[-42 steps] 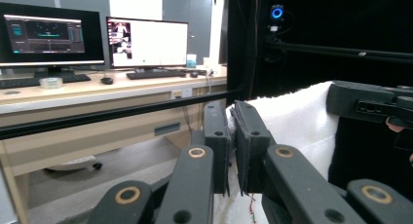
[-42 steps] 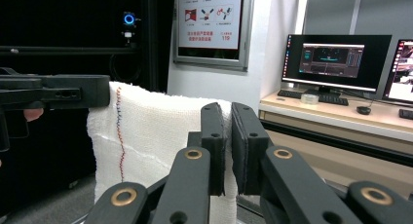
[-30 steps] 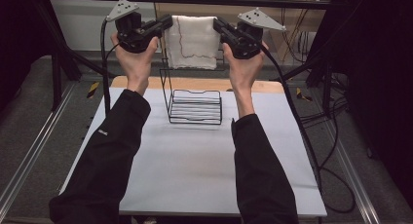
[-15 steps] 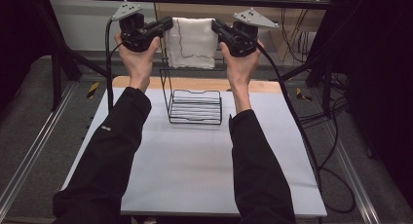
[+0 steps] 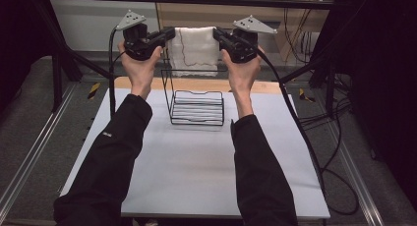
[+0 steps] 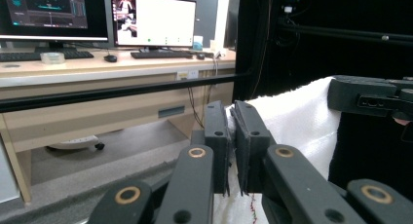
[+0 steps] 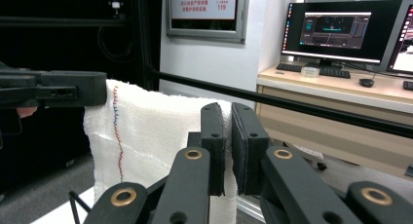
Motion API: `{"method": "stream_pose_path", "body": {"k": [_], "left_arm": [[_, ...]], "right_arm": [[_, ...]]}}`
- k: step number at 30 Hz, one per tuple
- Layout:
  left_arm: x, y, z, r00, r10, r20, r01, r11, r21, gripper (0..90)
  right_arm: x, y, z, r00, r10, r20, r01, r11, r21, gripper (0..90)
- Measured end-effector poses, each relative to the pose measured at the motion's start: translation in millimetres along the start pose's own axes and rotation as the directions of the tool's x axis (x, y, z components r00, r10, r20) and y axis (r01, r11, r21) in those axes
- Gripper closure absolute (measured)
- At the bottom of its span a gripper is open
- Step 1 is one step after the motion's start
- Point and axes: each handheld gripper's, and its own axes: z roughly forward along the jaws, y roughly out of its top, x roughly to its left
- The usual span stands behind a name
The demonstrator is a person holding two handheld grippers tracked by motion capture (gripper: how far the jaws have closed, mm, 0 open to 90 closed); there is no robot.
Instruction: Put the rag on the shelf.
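Behind the white table [image 5: 196, 172] stand a wooden desk with lit monitors [image 7: 341, 27] and keyboards [image 6: 160, 53], and a dark frame bar crossing in front of them. On the table sits a black wire rack [image 5: 196, 105], its tall back loop rising toward the hands. Above it a white towel [image 5: 195, 49] hangs stretched between the two claws, well clear of the tabletop. It looks light, soft and limp, with a coarse weave that should not slip between the pads; it will sag and fold wherever it is unsupported, so the top corners are the sensible places to hold it. The left claw [image 6: 233, 136] is pinched nearly closed on one upper corner, cloth showing between the pads. The right claw [image 7: 227, 136] is clamped the same way on the other corner. A thin red and blue stitched line [image 7: 117, 131] runs down the towel near one edge. A wall sign [image 7: 207, 5] carries red writing ending in "119"; the rest is too small to read.
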Motion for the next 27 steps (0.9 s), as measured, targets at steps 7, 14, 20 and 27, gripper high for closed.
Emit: {"method": "stream_pose_path", "body": {"k": [7,14,20,27], "left_arm": [[-2.3,-10.5,-1.5,1.0,-0.001,0.01,0.001,0.9998,0.021,84.7],[-4.3,-20.5,-4.2,0.9997,0.002,0.023,-0.003,0.9991,0.042,84.7],[-6.2,-24.5,-8.8,0.9994,0.003,0.035,-0.005,0.999,0.045,84.7],[-9.2,-26.9,-13.1,0.9991,0.011,0.041,-0.013,0.9986,0.052,84.7]], "right_arm": [[1.2,-10.6,-3.4,1.0,0.01,0.0,-0.01,0.9998,0.02,84.8],[2.9,-19.6,-7.7,0.9999,0.016,-0.001,-0.016,0.9987,0.048,84.7],[4.7,-25.4,-12.4,0.9998,0.017,-0.012,-0.017,0.9983,0.057,84.7],[7.7,-28.1,-17.3,0.9997,0.015,-0.018,-0.014,0.998,0.061,84.6]]}}
